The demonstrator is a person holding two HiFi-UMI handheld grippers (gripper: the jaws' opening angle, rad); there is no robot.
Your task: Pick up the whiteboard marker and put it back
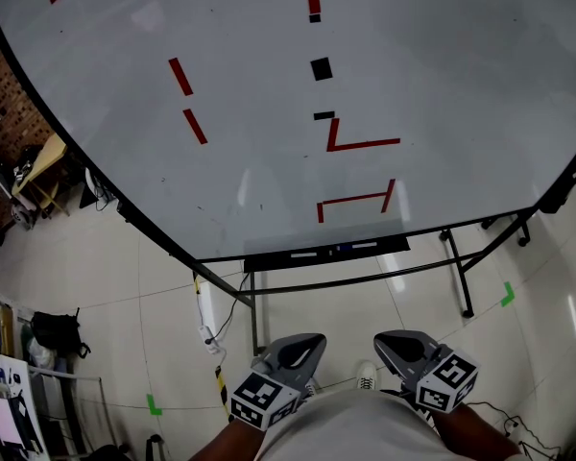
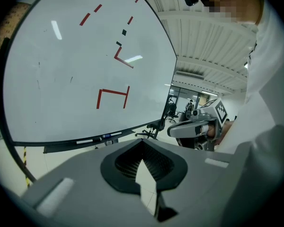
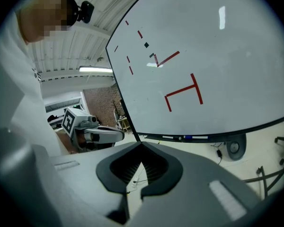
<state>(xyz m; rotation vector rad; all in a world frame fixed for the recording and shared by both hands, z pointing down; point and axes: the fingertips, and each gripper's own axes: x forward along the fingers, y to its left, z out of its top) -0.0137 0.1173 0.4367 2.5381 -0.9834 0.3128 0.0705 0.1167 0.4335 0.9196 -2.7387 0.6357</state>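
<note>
A large whiteboard [image 1: 442, 84] with a white face and a black rim fills most of the head view. It bears short red tape strips and a few black patches. To the left of the whiteboard stand a red brick wall [image 1: 2, 104] and a pale wooden piece of furniture [image 1: 40, 159]. Below the whiteboard's left edge a black backpack [image 1: 56, 332] sits on the pale tiled floor [image 1: 125, 286], with a green tape corner [image 1: 154, 404] nearer the person.

Below the whiteboard's lower edge, the grey left gripper [image 1: 305, 346] with its black-and-white marker cube is held close to the person's body and points toward the whiteboard. Its own view shows the jaws closed tip to tip with nothing held, only floor showing through the slit behind the tips.

Along the whiteboard's bottom edge runs a narrow black tray [image 1: 269, 260]. The slim whiteboard markers [image 1: 344, 249] lie end to end in it, white ones with a blue one between. Both grippers are well apart from the tray and touch none of the markers.

The grey right gripper [image 1: 403, 342] is held beside the left one, also below the whiteboard and pointing toward it. Its jaws are likewise closed tip to tip and empty.

Under the whiteboard's right part stand the black metal stand legs [image 1: 461, 277], and beside them lies a second green tape corner [image 1: 507, 294].
</note>
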